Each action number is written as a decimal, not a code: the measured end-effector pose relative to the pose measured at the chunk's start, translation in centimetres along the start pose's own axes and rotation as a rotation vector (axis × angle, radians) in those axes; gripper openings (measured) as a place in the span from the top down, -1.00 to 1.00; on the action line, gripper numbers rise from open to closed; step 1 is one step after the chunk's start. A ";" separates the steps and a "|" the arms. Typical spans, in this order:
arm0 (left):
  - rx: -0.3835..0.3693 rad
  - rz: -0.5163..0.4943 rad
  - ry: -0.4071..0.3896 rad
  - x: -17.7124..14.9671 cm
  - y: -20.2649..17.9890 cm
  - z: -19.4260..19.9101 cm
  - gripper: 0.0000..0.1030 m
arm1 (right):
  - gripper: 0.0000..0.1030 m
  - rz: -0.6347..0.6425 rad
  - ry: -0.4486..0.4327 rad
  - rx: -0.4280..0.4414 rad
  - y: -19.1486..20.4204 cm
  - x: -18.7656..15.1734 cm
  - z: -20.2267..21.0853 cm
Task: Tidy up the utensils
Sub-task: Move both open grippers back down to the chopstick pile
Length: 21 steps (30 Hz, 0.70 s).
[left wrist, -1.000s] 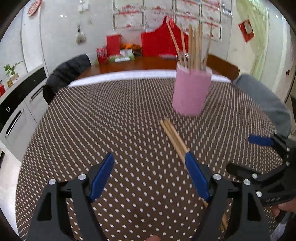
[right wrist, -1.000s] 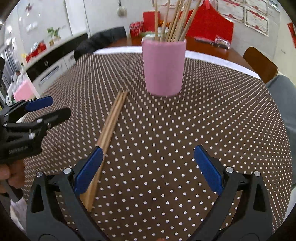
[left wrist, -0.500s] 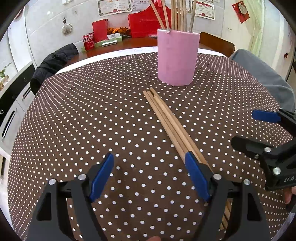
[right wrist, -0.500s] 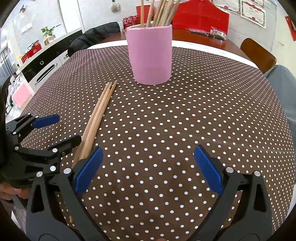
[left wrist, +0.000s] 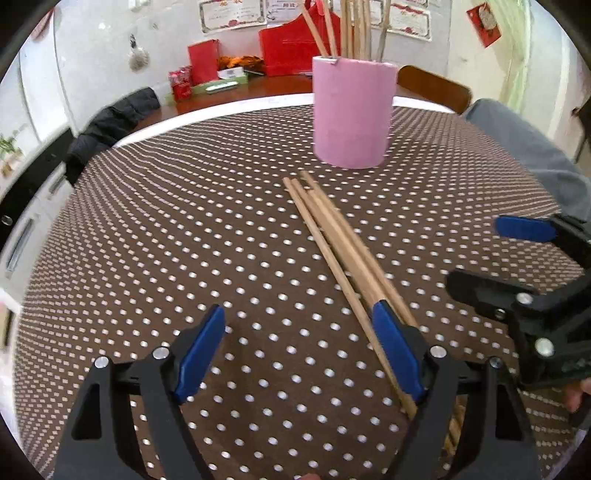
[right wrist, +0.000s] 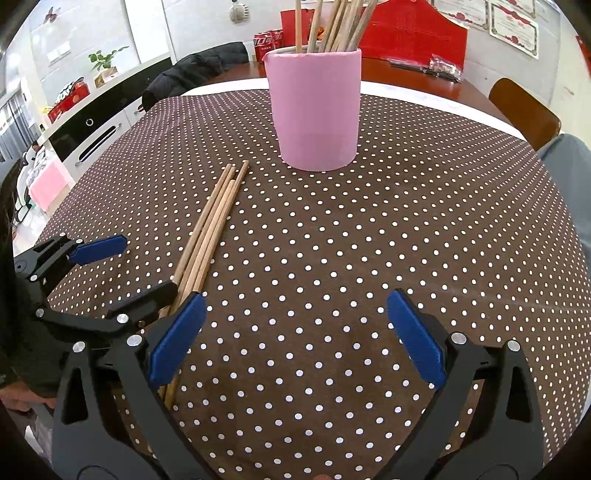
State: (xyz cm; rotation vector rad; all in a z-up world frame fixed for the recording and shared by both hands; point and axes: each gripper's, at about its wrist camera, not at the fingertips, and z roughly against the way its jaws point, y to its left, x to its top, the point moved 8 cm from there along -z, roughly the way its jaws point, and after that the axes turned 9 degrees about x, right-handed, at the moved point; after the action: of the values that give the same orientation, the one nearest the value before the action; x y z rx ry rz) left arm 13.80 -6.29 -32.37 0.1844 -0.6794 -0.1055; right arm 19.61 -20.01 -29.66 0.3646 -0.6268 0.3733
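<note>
Several loose wooden chopsticks [left wrist: 340,236] [right wrist: 214,221] lie in a bundle on the dotted brown tablecloth [left wrist: 184,229], pointing at a pink cup [left wrist: 351,114] [right wrist: 314,110] that holds more chopsticks [right wrist: 336,26]. My left gripper [left wrist: 297,310] [right wrist: 144,264] hangs low over the bundle's near end. Its jaws are opening, with only cloth between them. The bundle runs under its right finger. My right gripper [right wrist: 295,297] [left wrist: 476,251] stands open to the right of the bundle, over bare cloth. Its left finger covers part of the sticks.
A chair draped with a dark jacket [left wrist: 110,122] stands at the table's far left. A wooden chair [right wrist: 521,107] and a grey padded seat [left wrist: 524,147] are at the far right. Red boxes [left wrist: 203,62] sit on a desk behind.
My left gripper has sunk toward the table and closed in on the near end of the loose chopsticks. The right gripper has hardly moved. The chopsticks and cup lie as before.
</note>
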 end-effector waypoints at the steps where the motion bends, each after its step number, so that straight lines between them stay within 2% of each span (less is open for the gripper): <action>1: -0.001 0.011 0.010 0.0 0.0 -0.2 -0.59 | -0.88 0.001 0.000 0.001 0.0 0.0 0.0; 3: -0.030 0.041 0.024 -0.1 0.2 -0.5 -0.59 | -0.88 -0.003 -0.002 0.009 0.0 0.0 -0.1; 14: -0.025 0.051 0.027 -1.4 2.8 0.0 -0.59 | -0.87 0.044 0.028 0.029 2.1 0.3 -1.8; 17: -0.020 0.058 0.028 -1.2 3.4 -0.1 -0.59 | -0.87 0.055 0.064 -0.028 1.7 0.4 -2.8; 21: -0.023 0.054 0.025 -1.0 3.6 -0.2 -0.59 | -0.87 0.075 0.079 -0.015 2.1 0.4 -3.1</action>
State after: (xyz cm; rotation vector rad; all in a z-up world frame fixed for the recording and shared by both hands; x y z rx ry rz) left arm 13.30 -2.58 -32.43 0.1451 -0.6571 -0.0593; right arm 20.54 -16.70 -31.27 0.3116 -0.5666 0.4522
